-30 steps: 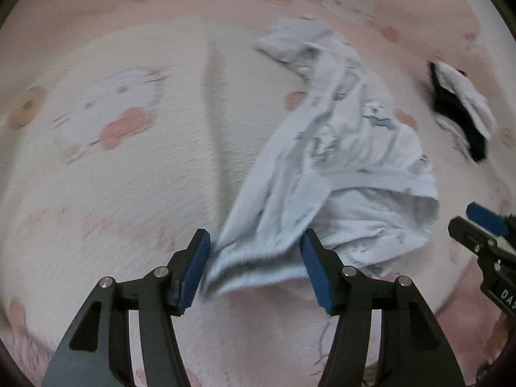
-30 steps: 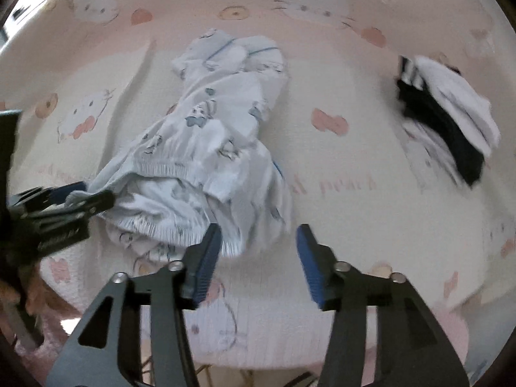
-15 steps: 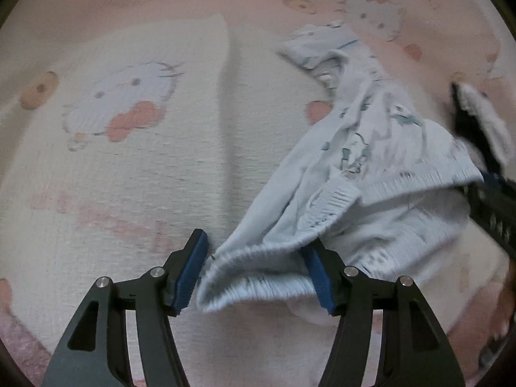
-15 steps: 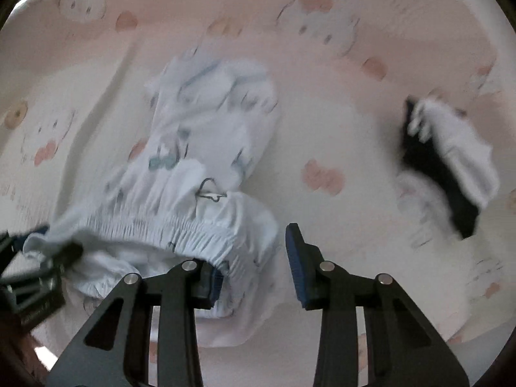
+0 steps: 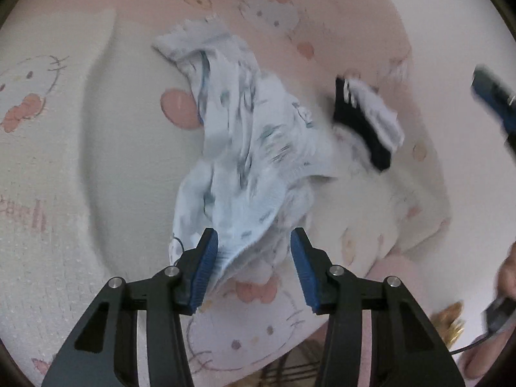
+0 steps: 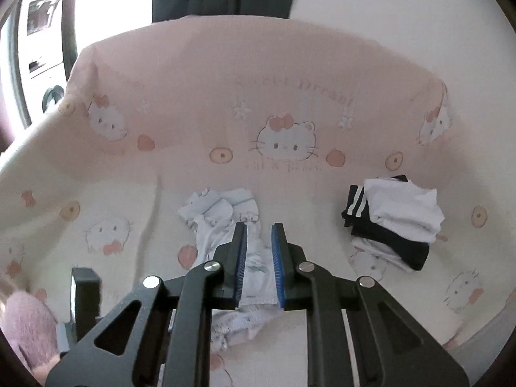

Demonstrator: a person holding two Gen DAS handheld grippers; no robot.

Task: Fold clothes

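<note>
Pale blue printed pants [image 5: 248,148] lie crumpled mid-blanket [image 5: 96,167], waistband end lifted. Right gripper [image 6: 259,258] has just been closing and is clamped on the waistband. Left gripper [image 5: 254,258] has just been closing, jaws apart with cloth between, touching only one pad. Black-and-white folded stack [image 6: 393,222] sits right of the pants.

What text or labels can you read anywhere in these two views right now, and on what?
"Sweet Dream", faint pink script on the pink cartoon-cat blanket; the first word is only partly legible.
A second pink line under the blanket's cat face: too blurred to read.
Pink letters at the blanket's left edge: cut off and blurred, unreadable.
The light blue printed garment: pictures only, no words.
</note>
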